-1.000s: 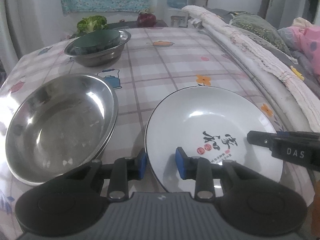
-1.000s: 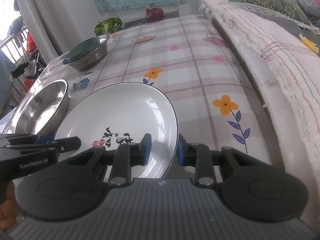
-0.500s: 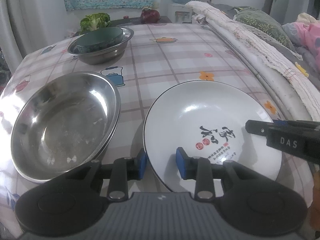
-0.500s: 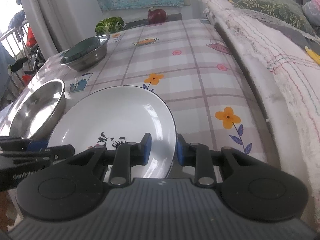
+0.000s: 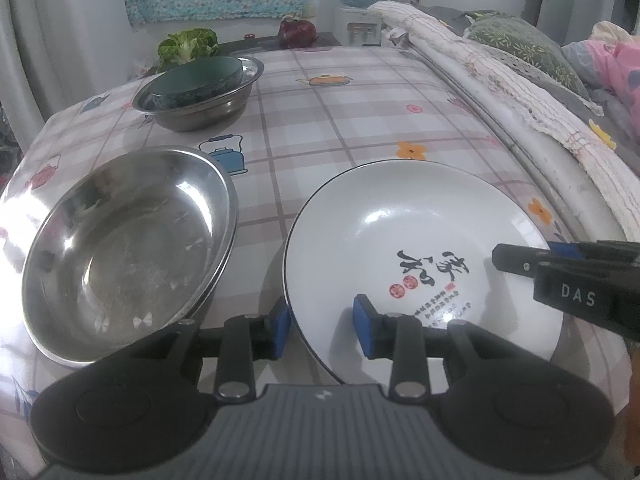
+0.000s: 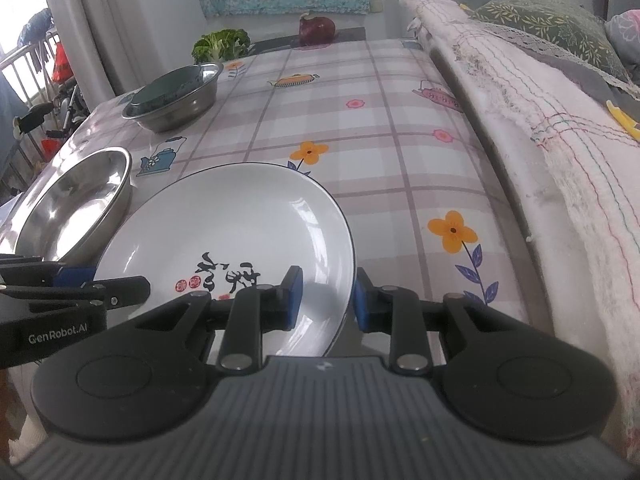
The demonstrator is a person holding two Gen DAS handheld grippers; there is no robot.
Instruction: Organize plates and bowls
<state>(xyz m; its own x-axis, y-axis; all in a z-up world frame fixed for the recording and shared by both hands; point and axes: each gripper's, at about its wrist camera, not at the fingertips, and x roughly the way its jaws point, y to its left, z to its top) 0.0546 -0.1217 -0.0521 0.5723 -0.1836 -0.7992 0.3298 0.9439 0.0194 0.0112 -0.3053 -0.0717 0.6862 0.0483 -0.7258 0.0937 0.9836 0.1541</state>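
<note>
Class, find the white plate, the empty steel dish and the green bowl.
white plate (image 5: 400, 216): left wrist view, bare inner surface.
empty steel dish (image 5: 120, 252): left wrist view, inner bottom.
green bowl (image 6: 164, 90): right wrist view, upturned base.

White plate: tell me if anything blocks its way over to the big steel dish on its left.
Nothing visible does. Both the left gripper and the right gripper straddle the white plate's near rim, and only bare tablecloth separates it from the steel dish.

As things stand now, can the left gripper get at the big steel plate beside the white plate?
Probably not yet: the left gripper straddles the white plate rim. The steel plate lies uncovered to its left, so it must let go first.
</note>
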